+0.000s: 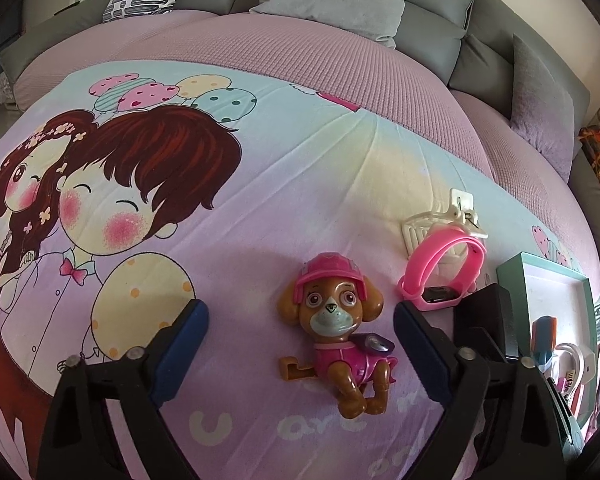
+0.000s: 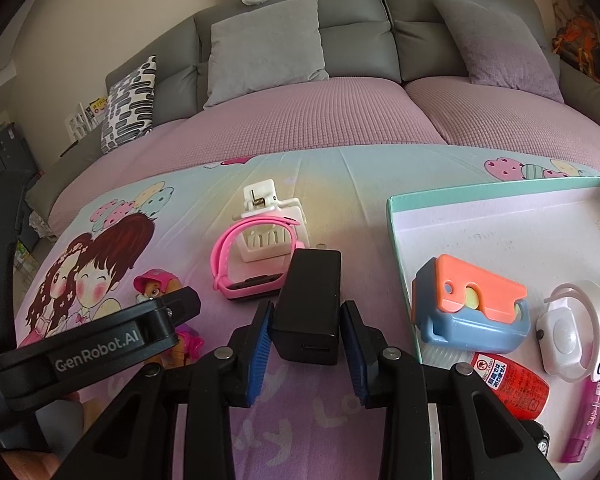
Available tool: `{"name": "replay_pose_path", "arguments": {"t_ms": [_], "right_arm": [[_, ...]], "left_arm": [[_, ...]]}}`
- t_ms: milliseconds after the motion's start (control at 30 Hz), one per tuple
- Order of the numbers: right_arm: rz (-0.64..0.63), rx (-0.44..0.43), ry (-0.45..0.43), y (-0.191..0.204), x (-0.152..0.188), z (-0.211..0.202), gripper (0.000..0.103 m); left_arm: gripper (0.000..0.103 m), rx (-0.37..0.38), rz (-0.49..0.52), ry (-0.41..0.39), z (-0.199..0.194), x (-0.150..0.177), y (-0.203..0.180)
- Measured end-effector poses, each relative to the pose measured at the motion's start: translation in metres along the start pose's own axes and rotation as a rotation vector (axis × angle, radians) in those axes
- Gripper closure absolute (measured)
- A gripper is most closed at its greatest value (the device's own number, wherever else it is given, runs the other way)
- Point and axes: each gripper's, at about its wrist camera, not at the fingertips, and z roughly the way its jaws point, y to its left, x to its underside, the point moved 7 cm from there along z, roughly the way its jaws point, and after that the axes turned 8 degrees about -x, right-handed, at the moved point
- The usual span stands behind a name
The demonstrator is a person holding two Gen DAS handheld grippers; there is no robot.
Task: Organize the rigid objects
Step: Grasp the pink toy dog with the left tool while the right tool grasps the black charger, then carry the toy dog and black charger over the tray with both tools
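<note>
My left gripper (image 1: 301, 312) is open over the cartoon blanket, its jaws either side of a toy puppy with a pink helmet (image 1: 334, 330). My right gripper (image 2: 307, 310) is shut on a black charger block (image 2: 309, 304), held just above the blanket. A pink wristband (image 2: 246, 268) lies ahead of it, leaning on a white hair claw clip (image 2: 270, 220). Both show in the left wrist view, the wristband (image 1: 440, 264) right of the puppy and the clip (image 1: 444, 220) behind it. The puppy (image 2: 156, 286) is partly hidden behind the left gripper in the right wrist view.
A teal-rimmed box lid (image 2: 398, 240) at the right holds an orange-and-blue toy (image 2: 468, 308), a white round device (image 2: 572, 328), a red tube (image 2: 508, 384) and a pink pen (image 2: 584, 424). Grey cushions (image 2: 264, 48) and the sofa back stand behind the pink bedding.
</note>
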Motion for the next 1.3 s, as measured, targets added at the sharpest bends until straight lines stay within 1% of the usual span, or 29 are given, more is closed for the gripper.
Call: {"name": "replay_pose_path", "arguments": {"t_ms": [33,67,100,133,167,300,333,600,767,900,1100,1300], "right_arm": [[0.000,0.000,0.000,0.000,0.000,0.000,0.067],[0.000,0.000,0.000,0.000,0.000,0.000,0.067],[0.001,0.000,0.000,0.000,0.000,0.000,0.067],[0.001,-0.001,0.000,0.000,0.000,0.000,0.067],[0.002,-0.001,0.001,0.000,0.000,0.000,0.067],[0.011,-0.006,-0.002,-0.001,0.000,-0.002,0.068],[0.010,-0.005,-0.006,-0.001,0.000,-0.004,0.070],[0.003,-0.015,-0.047,0.002,-0.010,-0.021,0.071],[-0.003,-0.016,-0.098,0.003,-0.021,-0.042,0.071],[0.001,-0.009,-0.143,0.000,-0.030,-0.064,0.071],[0.006,0.032,-0.190,-0.018,-0.040,-0.094,0.071],[0.055,0.097,-0.226,-0.053,-0.042,-0.123,0.071]], "left_arm": [[0.028,-0.003,0.004,-0.008,-0.001,-0.001,0.000],[0.030,-0.001,0.007,-0.012,-0.002,-0.001,0.000],[0.035,0.005,0.012,-0.012,-0.003,-0.001,-0.002],[0.044,0.017,0.014,-0.012,-0.003,-0.001,-0.003],[0.050,0.030,0.013,-0.011,-0.004,-0.001,-0.005],[0.050,0.054,0.010,-0.013,-0.007,-0.002,-0.007],[0.050,0.058,0.007,-0.015,-0.008,-0.002,-0.008],[0.050,0.079,0.014,-0.064,-0.027,-0.010,-0.015],[0.050,0.079,0.029,-0.108,-0.047,-0.015,-0.021],[0.050,0.088,0.043,-0.165,-0.070,-0.022,-0.026],[0.050,0.126,0.090,-0.237,-0.102,-0.026,-0.048],[0.050,0.164,0.150,-0.275,-0.120,-0.024,-0.078]]}}
